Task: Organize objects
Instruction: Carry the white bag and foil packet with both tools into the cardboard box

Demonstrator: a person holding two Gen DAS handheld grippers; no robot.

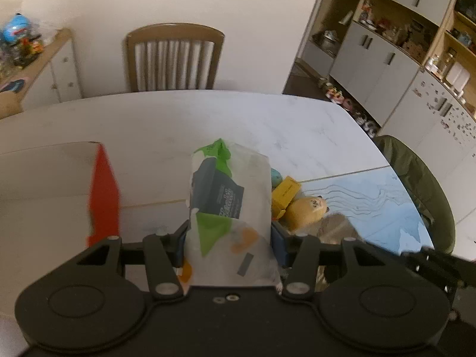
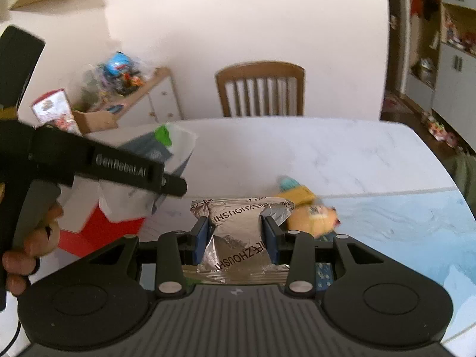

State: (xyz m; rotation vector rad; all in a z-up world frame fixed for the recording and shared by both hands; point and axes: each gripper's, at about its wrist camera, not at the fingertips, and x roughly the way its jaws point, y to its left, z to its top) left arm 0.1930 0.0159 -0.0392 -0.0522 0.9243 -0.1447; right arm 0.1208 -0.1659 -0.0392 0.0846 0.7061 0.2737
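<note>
Your left gripper (image 1: 229, 242) is clamped on a translucent white packet (image 1: 230, 205) with green and dark printing; the blue pads press both its sides and it stands up between the fingers, above the table (image 1: 178, 119). Your right gripper (image 2: 236, 238) is pinched on a silver foil packet (image 2: 238, 223) with black lettering, crumpled between the pads.

Only the right wrist view shows your left gripper from outside (image 2: 119, 166): it sits far left, raised, with the white packet (image 2: 166, 148) jutting from it, and your hand (image 2: 32, 241) wraps the handle at the left edge. Only the left wrist view shows the shelving unit (image 1: 401, 44) along the far right wall, its open shelves crowded with small items, and a green chair (image 1: 416, 184) at the table's right edge.

Both views show a red box (image 1: 102, 196), blurred, on the table to the left, under and near the left gripper. A yellow plush toy (image 2: 315, 220) lies just right of the foil packet, with a yellow box (image 2: 297, 195) touching it on the far side and a light blue item behind that, too blurred to name. A blue mat (image 2: 401, 226) covers the near right part of the table. A wooden chair (image 2: 260, 89) stands at the far edge, and a low cabinet (image 2: 148, 101) with toys on top stands far left.
</note>
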